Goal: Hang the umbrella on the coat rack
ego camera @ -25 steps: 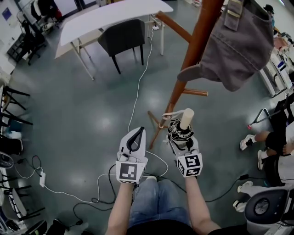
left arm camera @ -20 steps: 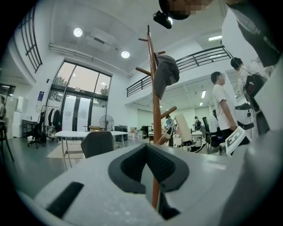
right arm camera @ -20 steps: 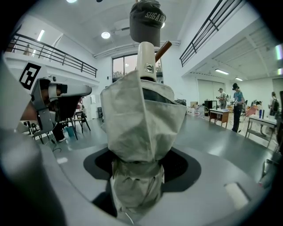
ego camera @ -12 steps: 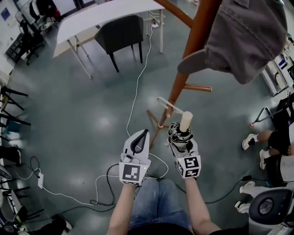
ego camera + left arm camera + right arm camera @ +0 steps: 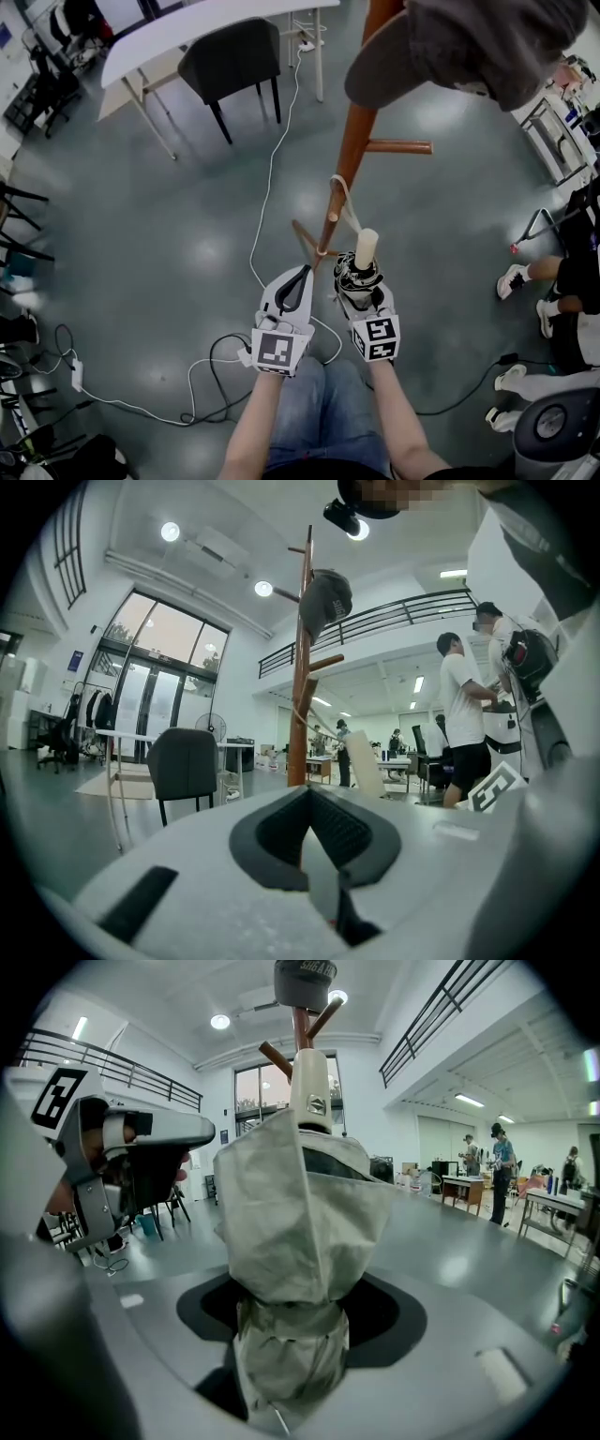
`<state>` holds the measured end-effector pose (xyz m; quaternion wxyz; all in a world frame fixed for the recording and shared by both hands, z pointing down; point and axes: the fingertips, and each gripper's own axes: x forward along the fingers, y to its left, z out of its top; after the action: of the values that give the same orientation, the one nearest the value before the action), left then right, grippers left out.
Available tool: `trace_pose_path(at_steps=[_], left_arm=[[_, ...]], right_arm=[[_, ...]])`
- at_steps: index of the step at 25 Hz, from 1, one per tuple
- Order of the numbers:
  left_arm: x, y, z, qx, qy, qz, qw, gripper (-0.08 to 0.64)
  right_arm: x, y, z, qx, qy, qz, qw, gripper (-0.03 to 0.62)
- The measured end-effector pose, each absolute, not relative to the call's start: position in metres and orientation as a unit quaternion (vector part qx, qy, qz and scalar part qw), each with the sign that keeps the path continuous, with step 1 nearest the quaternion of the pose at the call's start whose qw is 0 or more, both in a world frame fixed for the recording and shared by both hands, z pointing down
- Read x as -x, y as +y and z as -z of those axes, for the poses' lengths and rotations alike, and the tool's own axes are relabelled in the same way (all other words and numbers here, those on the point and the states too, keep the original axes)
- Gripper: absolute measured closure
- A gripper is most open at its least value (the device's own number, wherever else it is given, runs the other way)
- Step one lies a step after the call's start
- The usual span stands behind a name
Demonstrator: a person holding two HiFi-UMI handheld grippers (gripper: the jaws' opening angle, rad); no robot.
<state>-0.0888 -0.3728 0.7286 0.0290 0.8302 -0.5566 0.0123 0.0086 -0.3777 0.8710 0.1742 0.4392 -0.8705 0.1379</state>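
In the head view my right gripper (image 5: 362, 274) is shut on a folded pale umbrella (image 5: 358, 277), whose cream handle (image 5: 365, 247) points up toward the wooden coat rack (image 5: 349, 155). The umbrella's thin strap (image 5: 345, 202) reaches up beside a short lower peg (image 5: 331, 200); I cannot tell whether it is looped over it. The right gripper view shows the bunched canopy (image 5: 300, 1204) filling the jaws, with the rack (image 5: 302, 1026) straight ahead. My left gripper (image 5: 300, 275) stays shut and empty just left of the umbrella; its view shows the rack pole (image 5: 299, 686) in front.
A grey hat (image 5: 469, 37) hangs high on the rack. Beyond stand a dark chair (image 5: 230, 61) and a white table (image 5: 187, 28). A white cable (image 5: 272, 187) runs across the floor. Seated people's feet (image 5: 514, 279) and an office chair (image 5: 553, 427) are at the right.
Both grippers and the umbrella have come closer to the rack's pole. The strap has risen from low by the rack's foot up beside the short lower peg.
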Motion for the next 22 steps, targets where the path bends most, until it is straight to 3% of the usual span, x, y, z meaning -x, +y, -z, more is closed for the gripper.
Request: trace_pose_path(at_steps=[10, 17, 22], left_arm=[[0.084, -0.353, -0.783, -0.830, -0.554, -0.038, 0.050, 0.552], [0.078, -0.345, -0.763, -0.835, -0.546, -0.035, 0.050, 0.552], [0.080, -0.338, -0.741, -0.834, -0.549, -0.034, 0.044, 0.552]], right_arm=[[-0.007, -0.367, -0.910, -0.425, -0.876, -0.143, 0.176, 0.285], [-0.005, -0.361, -0.915, -0.415, -0.869, -0.162, 0.217, 0.270], [-0.008, -0.353, -0.890, -0.425, -0.867, -0.182, 0.186, 0.296]])
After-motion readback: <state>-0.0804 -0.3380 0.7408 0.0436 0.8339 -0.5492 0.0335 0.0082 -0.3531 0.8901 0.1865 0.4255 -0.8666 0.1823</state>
